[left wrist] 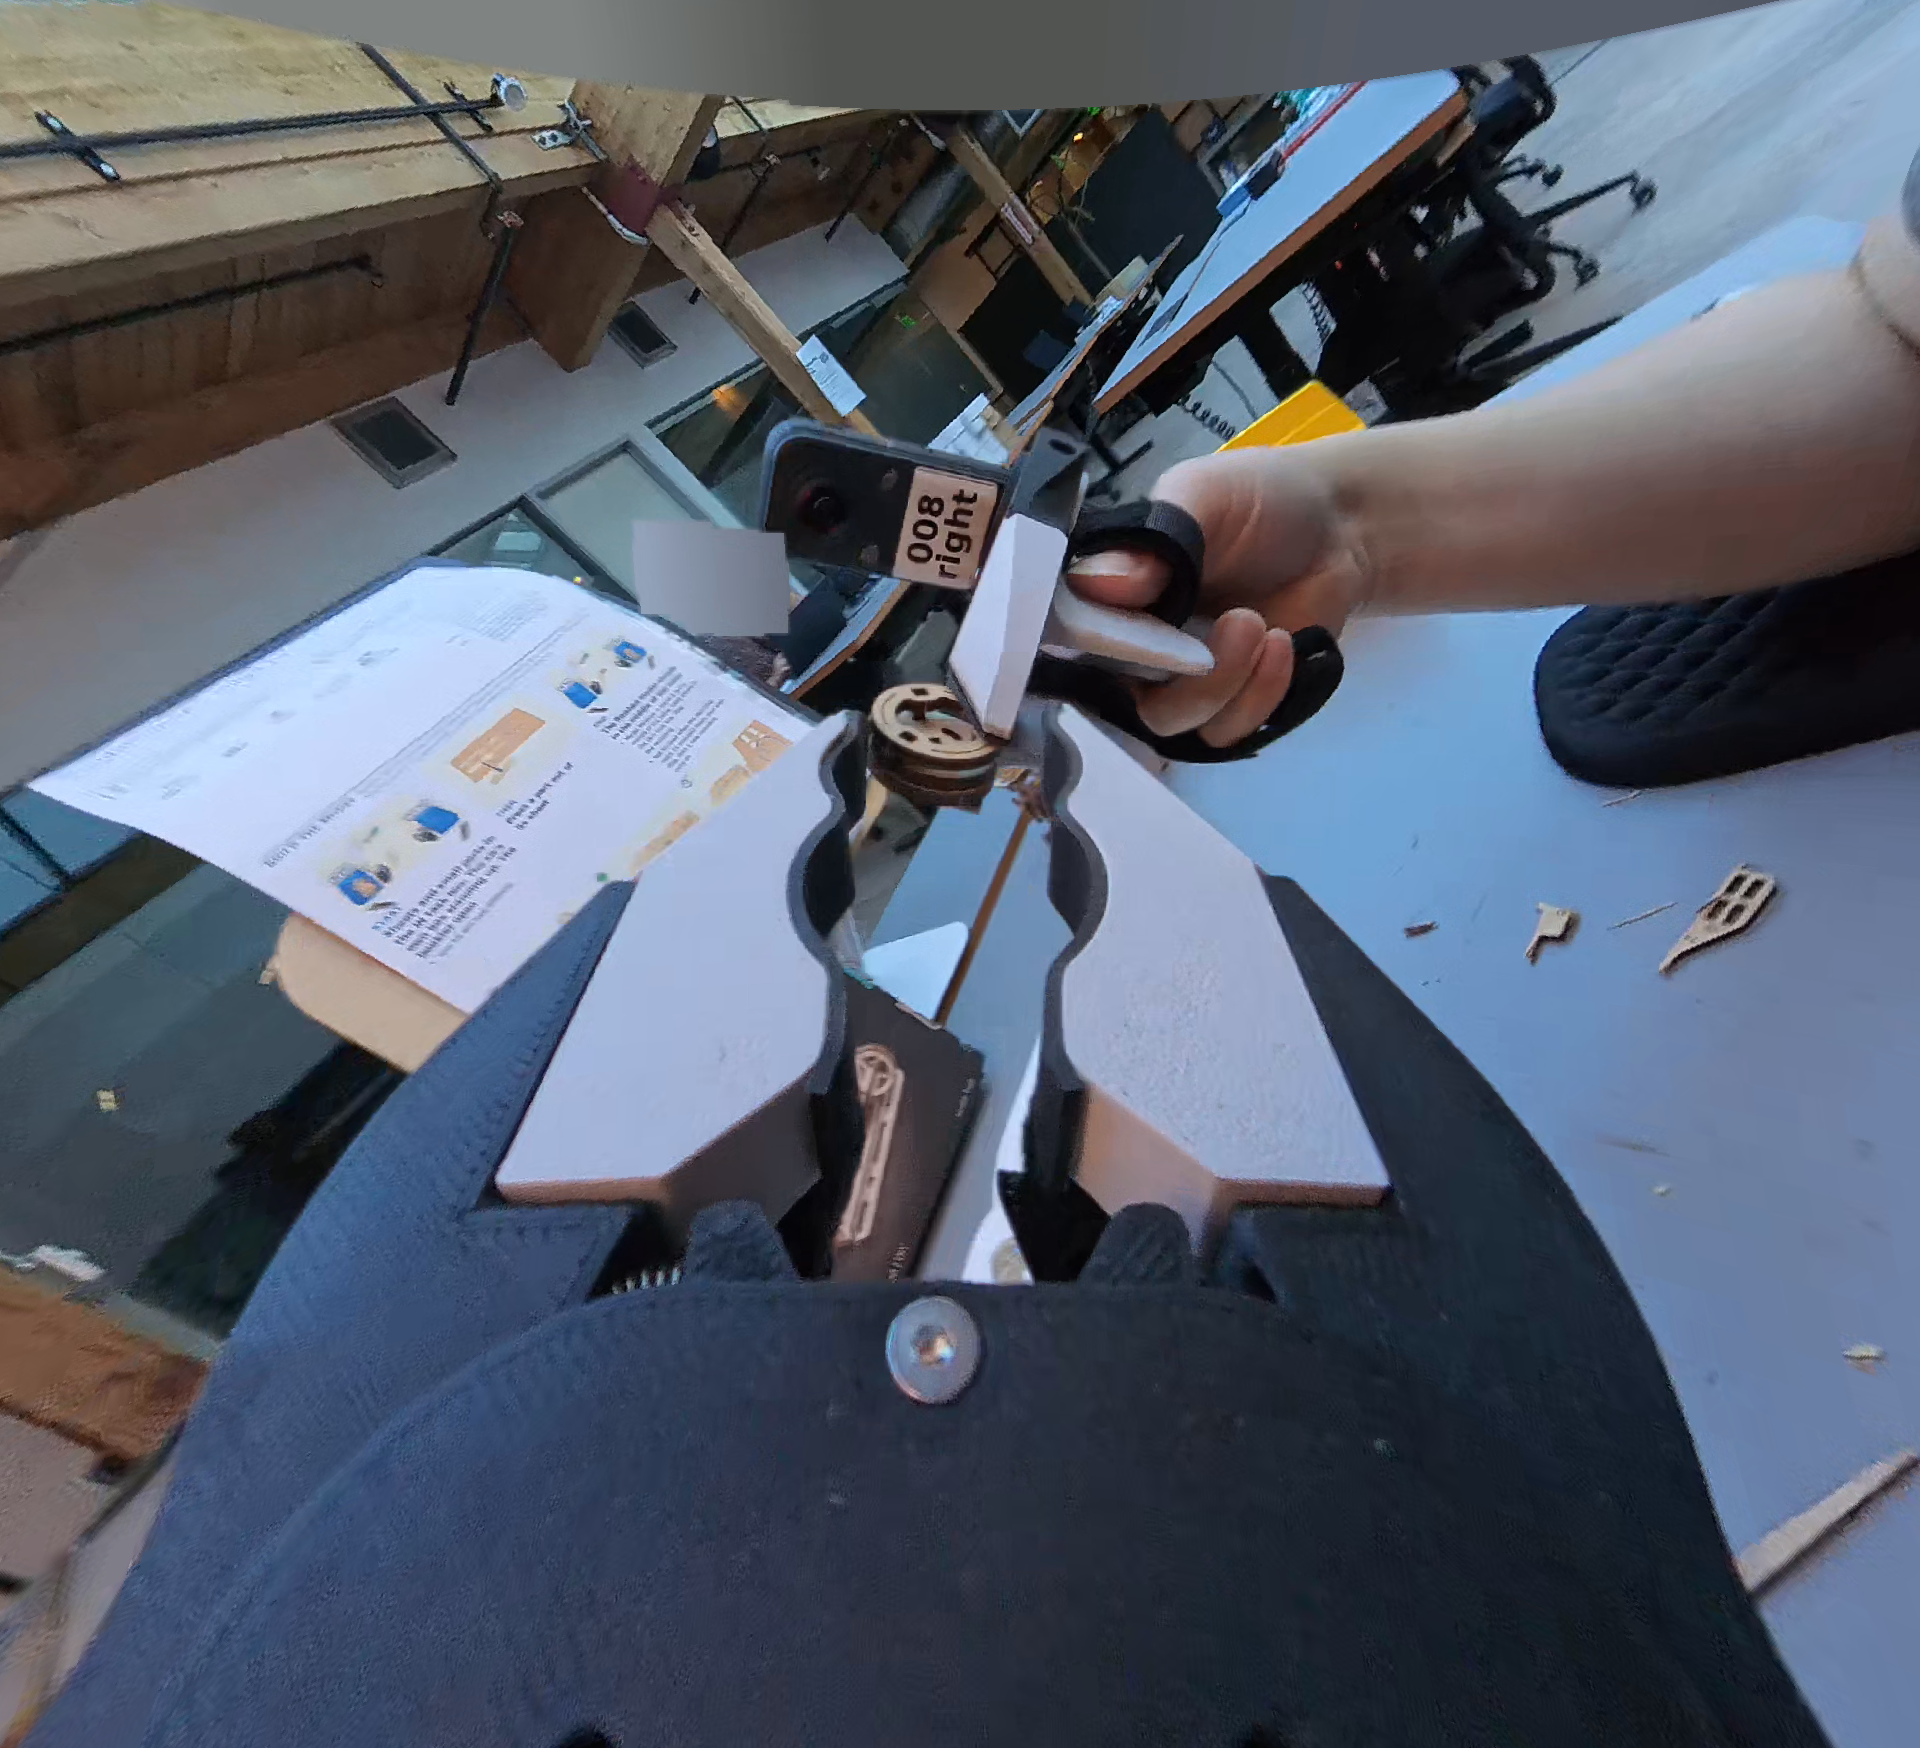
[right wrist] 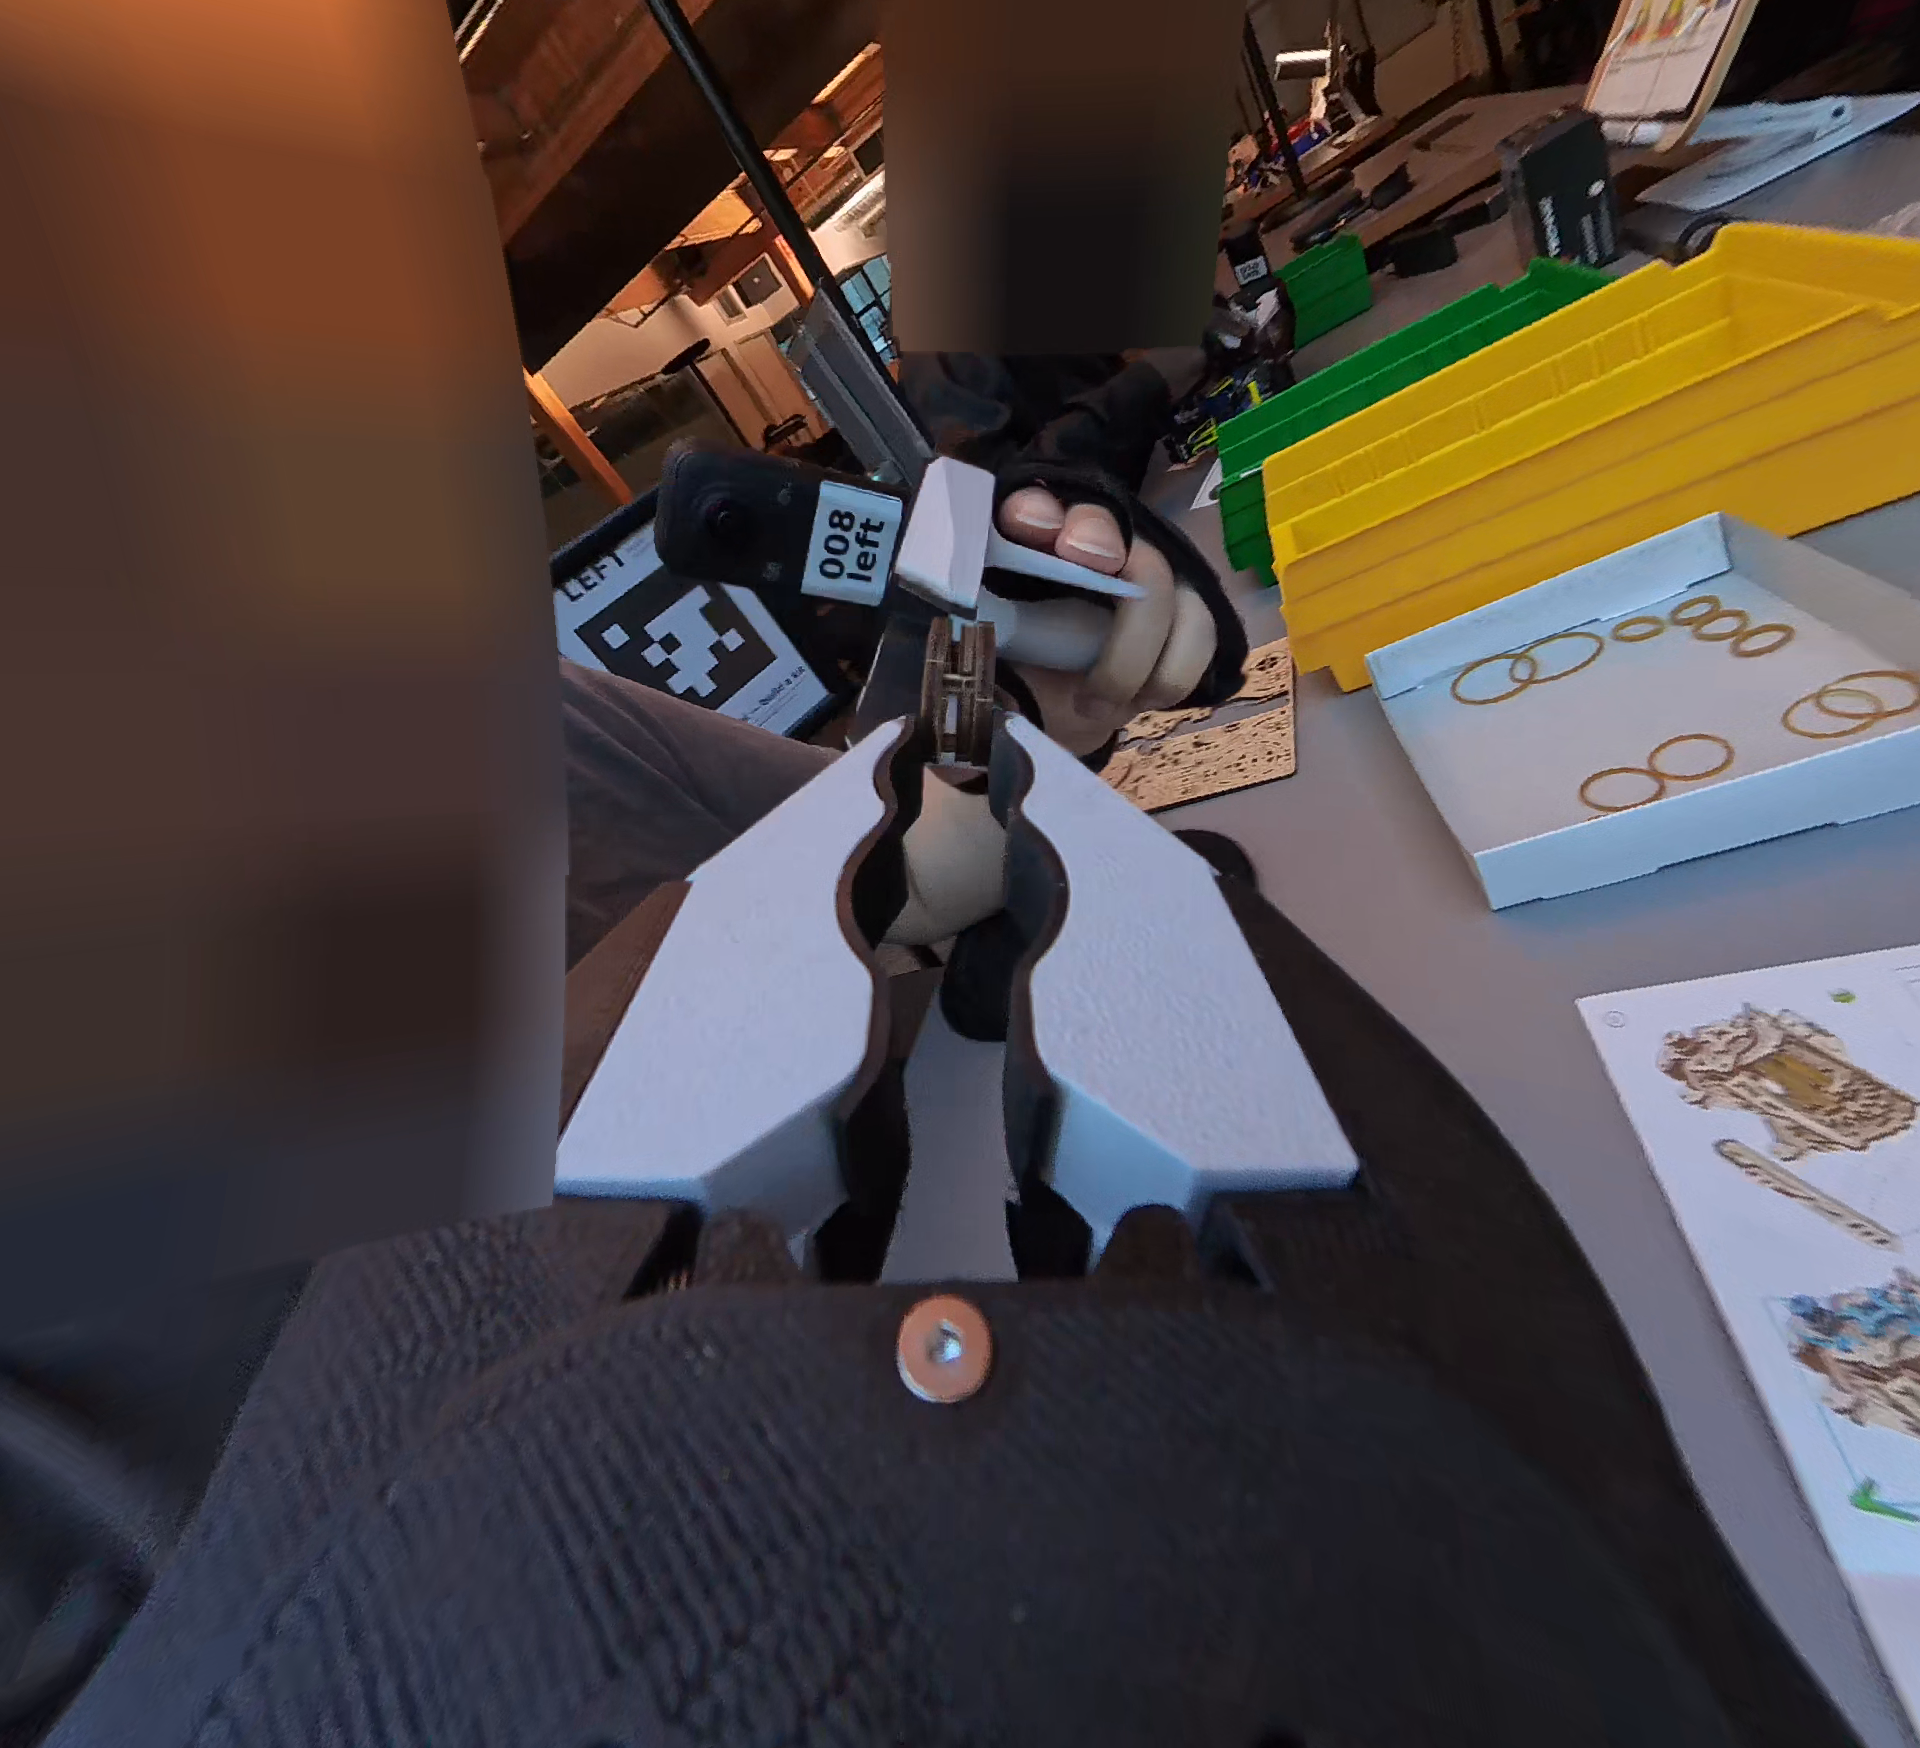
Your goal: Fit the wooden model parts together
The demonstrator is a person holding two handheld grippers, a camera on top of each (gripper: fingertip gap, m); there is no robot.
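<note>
Left wrist view: both claws, left claw and right claw, pinch one stacked wooden disc in mid-air; squeezing squarely should seat the layers without twisting.

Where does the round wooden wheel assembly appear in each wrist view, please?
Left wrist view: wooden wheel assembly at centre, just above the middle, seen at an angle at the tool tips.
Right wrist view: at centre, edge-on, between the tips.
Shared landmark: the grey table.
</note>
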